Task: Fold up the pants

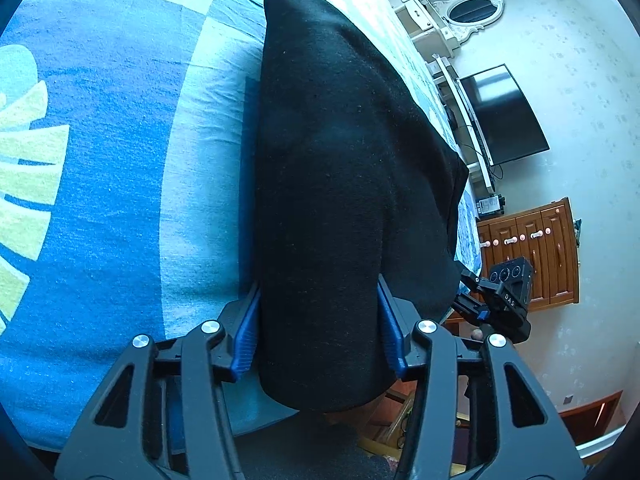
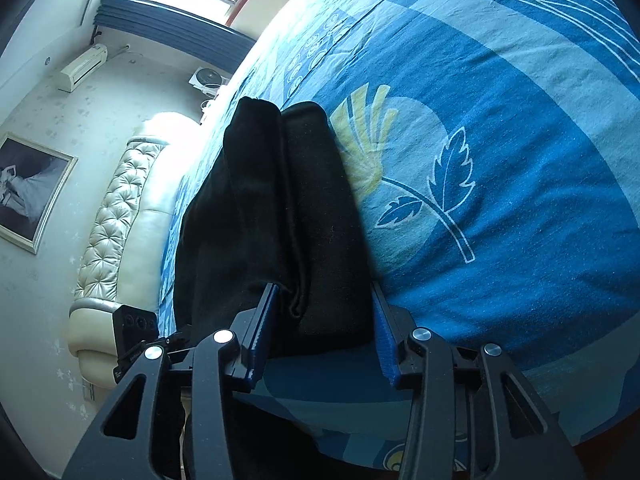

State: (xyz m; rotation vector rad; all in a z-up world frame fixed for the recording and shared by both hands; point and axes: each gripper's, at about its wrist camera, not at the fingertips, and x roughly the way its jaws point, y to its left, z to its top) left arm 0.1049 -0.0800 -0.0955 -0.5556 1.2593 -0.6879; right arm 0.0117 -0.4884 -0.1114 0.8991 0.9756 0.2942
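Gripping black pants (image 1: 340,168) in both left gripper (image 1: 318,332) and right gripper (image 2: 320,328), jaws clamped on cloth, over bed (image 2: 500,160); seemingly mid-fold, final folds and flattening pending.

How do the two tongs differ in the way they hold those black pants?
The left tongs straddle one smooth, broad fold of the pants; the right tongs straddle a narrower bunch showing two layered edges. The left view faces a TV, the right a headboard. Both hold cloth over the bed.
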